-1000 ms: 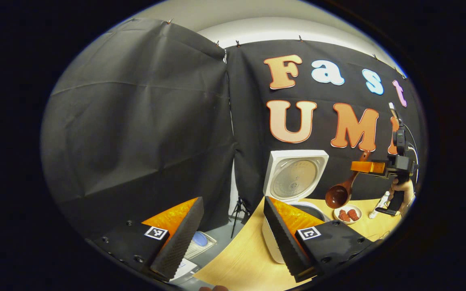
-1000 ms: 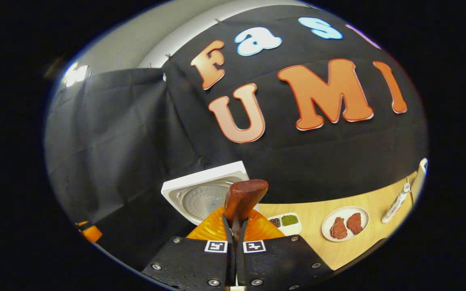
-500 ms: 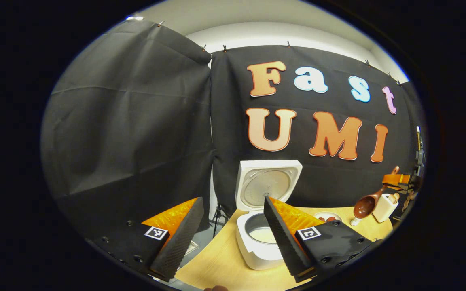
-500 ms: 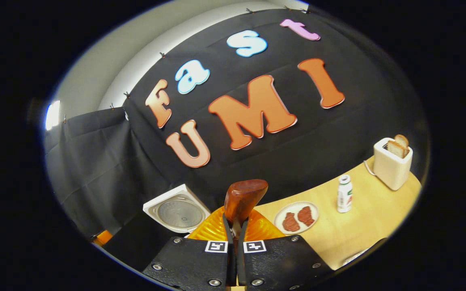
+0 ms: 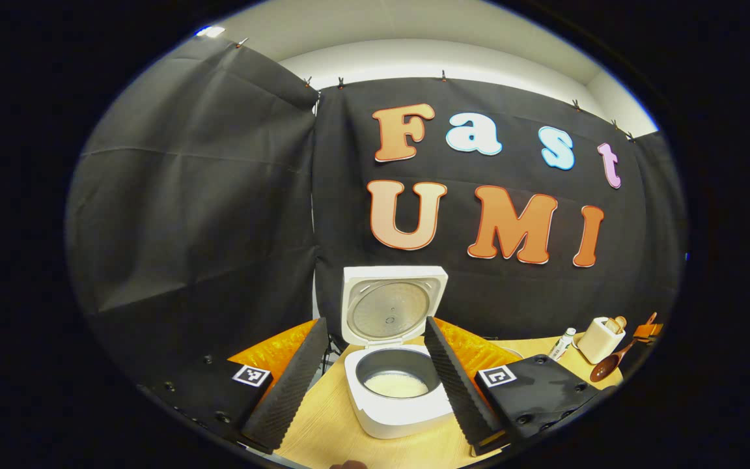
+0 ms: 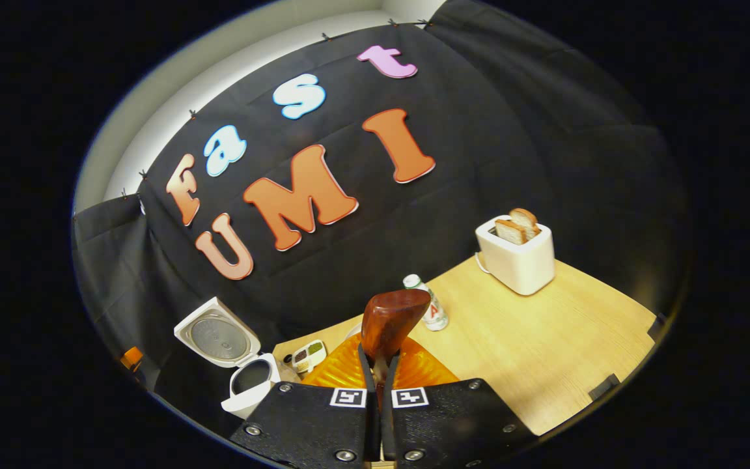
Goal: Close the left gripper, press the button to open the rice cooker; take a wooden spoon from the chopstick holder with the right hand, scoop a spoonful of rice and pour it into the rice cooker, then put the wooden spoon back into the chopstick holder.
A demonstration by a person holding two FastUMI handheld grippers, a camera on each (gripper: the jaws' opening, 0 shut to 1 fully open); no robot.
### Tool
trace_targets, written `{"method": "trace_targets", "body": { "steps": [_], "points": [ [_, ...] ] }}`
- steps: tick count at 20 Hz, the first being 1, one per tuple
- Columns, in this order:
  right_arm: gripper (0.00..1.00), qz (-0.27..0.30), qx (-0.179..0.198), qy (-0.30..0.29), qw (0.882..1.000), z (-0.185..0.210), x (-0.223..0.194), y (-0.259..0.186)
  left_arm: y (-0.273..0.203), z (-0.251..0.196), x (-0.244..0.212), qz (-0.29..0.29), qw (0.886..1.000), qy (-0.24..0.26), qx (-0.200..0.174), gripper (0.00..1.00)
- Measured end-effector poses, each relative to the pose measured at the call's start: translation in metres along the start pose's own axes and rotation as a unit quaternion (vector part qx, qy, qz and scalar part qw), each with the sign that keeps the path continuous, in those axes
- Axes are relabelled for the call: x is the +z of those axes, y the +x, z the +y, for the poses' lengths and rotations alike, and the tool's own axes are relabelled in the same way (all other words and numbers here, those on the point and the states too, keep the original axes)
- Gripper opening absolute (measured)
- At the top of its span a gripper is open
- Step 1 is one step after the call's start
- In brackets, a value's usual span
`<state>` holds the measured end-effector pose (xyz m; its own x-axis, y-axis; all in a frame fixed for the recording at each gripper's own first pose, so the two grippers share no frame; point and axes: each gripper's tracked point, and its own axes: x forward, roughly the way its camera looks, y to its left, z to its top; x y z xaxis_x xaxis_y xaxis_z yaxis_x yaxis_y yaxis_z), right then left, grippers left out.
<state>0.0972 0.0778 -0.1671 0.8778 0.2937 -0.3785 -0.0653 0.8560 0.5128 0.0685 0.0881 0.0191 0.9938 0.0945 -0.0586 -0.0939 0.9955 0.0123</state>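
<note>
While right gripper point(image 6: 380, 365) clamps glossy brown wooden spoon point(image 6: 391, 319) (handle up), left gripper point(image 5: 370, 384) gapes.

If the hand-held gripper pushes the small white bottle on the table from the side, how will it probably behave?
The small white bottle stands upright and looks tall for its narrow base, so a push near its cap would probably tip it. Its body seems round, so it may then roll on the smooth wooden table. It looks like light plastic, so a low, gentle push would likely slide it.
</note>
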Motion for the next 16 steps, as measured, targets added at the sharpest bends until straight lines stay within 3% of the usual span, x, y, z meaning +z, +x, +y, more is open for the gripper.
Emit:
{"method": "trace_targets", "body": {
  "steps": [4,7,16],
  "points": [
    [0.0,-0.004,-0.053,0.013,0.999,-0.053,-0.021,-0.014,-0.007,-0.014,0.002,0.0,1.0,0.007,-0.008,1.0],
    [0.0,0.005,-0.071,0.024,0.997,-0.074,-0.044,-0.016,-0.012,-0.014,0.004,-0.001,1.0,0.009,-0.004,1.0],
    [0.0,0.022,-0.069,0.05,0.996,-0.096,-0.092,0.007,-0.026,-0.013,-0.003,0.013,1.0,0.028,0.004,1.0]
  ]
}}
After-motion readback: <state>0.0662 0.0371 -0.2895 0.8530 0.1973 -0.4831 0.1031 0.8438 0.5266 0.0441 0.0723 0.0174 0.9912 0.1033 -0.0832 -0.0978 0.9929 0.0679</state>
